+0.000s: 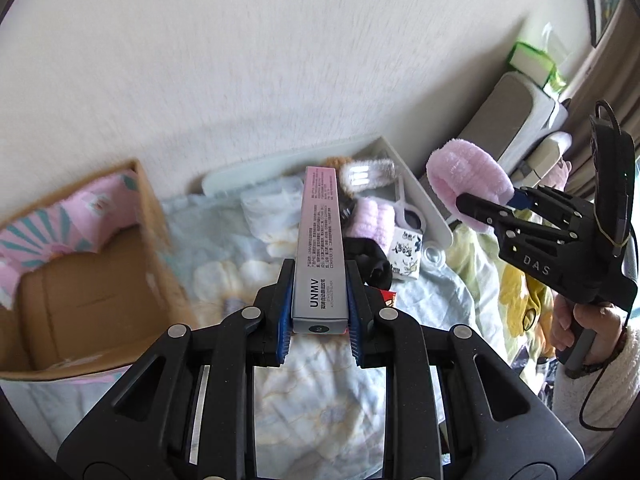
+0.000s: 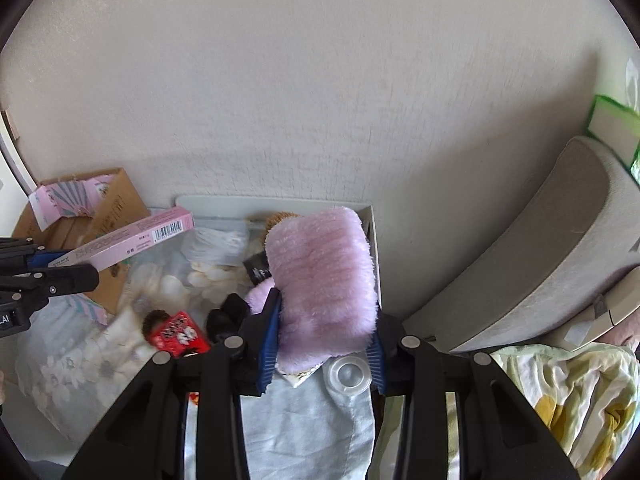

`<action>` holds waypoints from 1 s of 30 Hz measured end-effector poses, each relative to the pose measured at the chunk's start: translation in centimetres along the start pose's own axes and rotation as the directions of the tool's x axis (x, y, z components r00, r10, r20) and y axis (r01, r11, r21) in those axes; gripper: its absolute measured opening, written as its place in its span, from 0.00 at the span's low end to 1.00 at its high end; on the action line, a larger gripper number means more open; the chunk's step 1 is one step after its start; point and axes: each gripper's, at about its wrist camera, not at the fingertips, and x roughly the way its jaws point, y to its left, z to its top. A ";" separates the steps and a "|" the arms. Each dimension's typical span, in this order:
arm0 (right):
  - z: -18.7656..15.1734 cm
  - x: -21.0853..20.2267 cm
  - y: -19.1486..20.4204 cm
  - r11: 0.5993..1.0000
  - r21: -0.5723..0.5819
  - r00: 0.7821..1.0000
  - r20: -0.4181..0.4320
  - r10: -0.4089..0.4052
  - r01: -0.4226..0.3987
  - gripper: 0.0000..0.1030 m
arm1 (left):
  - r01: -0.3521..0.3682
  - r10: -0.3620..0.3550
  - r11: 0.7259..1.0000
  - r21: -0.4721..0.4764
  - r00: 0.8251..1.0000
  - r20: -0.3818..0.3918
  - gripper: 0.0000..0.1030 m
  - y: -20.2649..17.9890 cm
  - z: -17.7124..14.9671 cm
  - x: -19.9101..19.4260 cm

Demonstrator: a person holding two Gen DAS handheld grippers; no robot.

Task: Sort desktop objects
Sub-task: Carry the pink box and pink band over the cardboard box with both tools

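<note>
Left gripper (image 1: 319, 312): clamped on long slim pink-and-silver cardboard carton (image 1: 320, 240), held above the floral blue cloth (image 1: 320, 380).
Right gripper (image 2: 320, 344): clamped on fluffy pink plush pad (image 2: 324, 280), held over white shallow tray (image 2: 276, 202).
Progress: two items lifted, neither placed; open brown cardboard box (image 1: 88, 280) looks unfilled.
Remaining: black fabric piece (image 1: 370, 260), small printed white box (image 1: 406, 256), red printed packet (image 2: 178, 334), clear round lid (image 2: 347, 374).
Legible text: "UNMV" and "2" on carton; "DAS" on right gripper body.

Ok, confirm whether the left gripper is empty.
No, the left gripper is shut on the long pink box, clamped near its grey end.
</note>
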 end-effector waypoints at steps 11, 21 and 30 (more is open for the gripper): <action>2.5 -5.0 6.4 0.997 -0.047 0.994 0.091 0.060 -0.056 0.34 | -0.061 0.071 0.995 -0.079 0.989 0.133 0.20 4.1 -0.3 -8.5; 5.5 -4.4 15.3 0.966 -0.139 0.968 0.090 0.233 -0.220 0.34 | -0.157 0.193 0.968 -0.195 0.965 0.179 0.20 11.7 -2.8 -13.9; 6.7 -0.2 23.9 0.928 -0.228 0.955 -0.020 0.297 -0.293 0.34 | -0.212 0.250 0.937 -0.278 0.962 0.107 0.20 18.8 -6.1 -13.4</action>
